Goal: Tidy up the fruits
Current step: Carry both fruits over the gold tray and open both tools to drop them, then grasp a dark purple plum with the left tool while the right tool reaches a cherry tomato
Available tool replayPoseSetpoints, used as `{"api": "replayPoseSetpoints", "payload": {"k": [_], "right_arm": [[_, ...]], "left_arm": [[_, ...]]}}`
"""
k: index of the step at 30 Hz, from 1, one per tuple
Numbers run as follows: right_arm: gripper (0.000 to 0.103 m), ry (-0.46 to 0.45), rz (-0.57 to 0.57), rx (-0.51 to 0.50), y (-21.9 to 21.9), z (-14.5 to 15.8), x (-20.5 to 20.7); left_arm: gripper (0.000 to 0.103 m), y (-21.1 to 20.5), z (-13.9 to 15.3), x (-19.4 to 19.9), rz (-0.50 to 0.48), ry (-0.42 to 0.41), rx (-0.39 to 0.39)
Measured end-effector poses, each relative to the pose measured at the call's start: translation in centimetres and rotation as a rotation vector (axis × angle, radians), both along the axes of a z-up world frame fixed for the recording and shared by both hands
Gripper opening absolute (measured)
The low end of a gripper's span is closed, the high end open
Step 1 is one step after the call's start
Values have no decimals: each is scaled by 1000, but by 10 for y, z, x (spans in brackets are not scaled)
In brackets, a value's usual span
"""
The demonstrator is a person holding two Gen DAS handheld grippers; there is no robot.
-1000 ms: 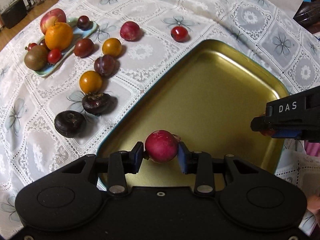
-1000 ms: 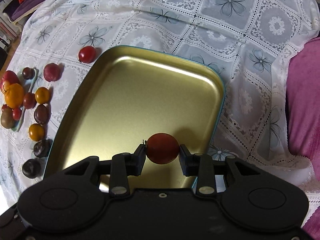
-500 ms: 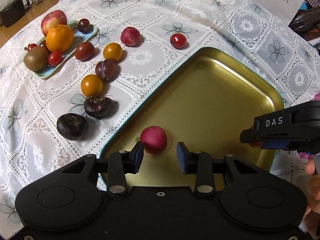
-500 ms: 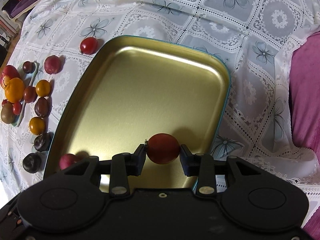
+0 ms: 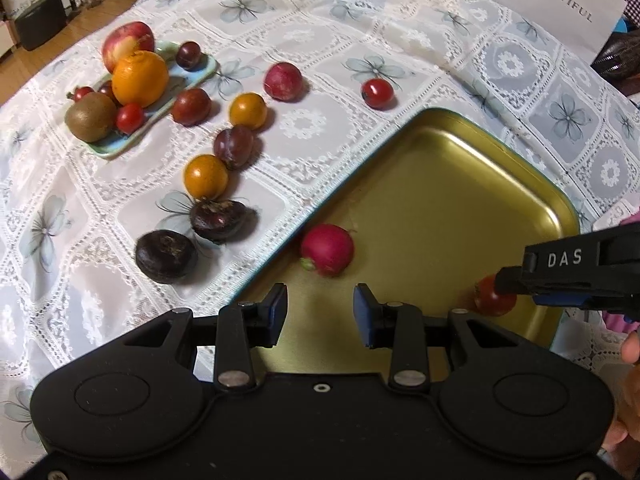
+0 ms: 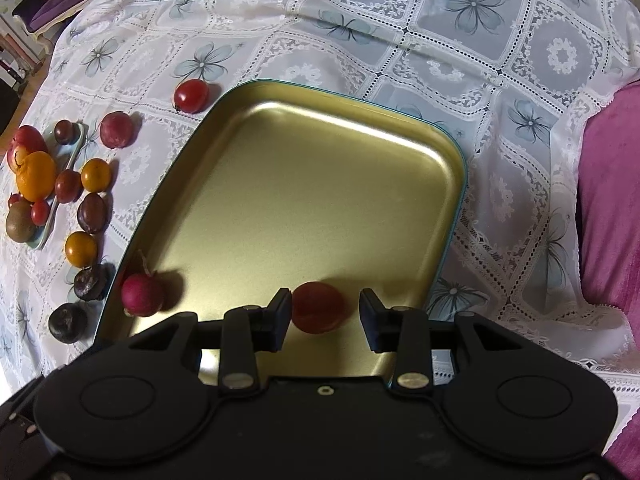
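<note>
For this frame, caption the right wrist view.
Right tool open around a red tomato in the gold tray; radish nearby.

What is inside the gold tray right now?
Two fruits lie in the tray: a pink radish by its left rim and a red tomato between the open right gripper fingers. The gripper bodies hide the near edge.

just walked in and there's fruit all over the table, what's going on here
A person holds a gripper in each hand and sorts fruit into the gold tray. The left gripper is open, with a pink-red radish lying in the tray by its left rim. The right gripper is open too, with a red tomato resting in the tray between its fingers. More fruit waits on the lace tablecloth and on a small green dish.
</note>
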State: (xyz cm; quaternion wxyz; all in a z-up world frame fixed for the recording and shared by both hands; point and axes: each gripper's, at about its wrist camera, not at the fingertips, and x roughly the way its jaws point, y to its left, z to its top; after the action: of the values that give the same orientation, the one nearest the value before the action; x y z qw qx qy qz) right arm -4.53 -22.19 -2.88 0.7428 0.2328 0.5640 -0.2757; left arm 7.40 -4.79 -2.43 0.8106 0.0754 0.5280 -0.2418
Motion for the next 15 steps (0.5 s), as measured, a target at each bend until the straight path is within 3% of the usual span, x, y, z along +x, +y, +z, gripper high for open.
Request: {"api": "replayPoseSetpoints", "payload": {"k": [7,15], "right_arm": [[40,-10,16,2,4,2,3],[41,-37,41,0,11,6,12]], "left_arm": [[45,19,6,13,66,-27,-4],[45,61,8,43,208,-13,-17]]}}
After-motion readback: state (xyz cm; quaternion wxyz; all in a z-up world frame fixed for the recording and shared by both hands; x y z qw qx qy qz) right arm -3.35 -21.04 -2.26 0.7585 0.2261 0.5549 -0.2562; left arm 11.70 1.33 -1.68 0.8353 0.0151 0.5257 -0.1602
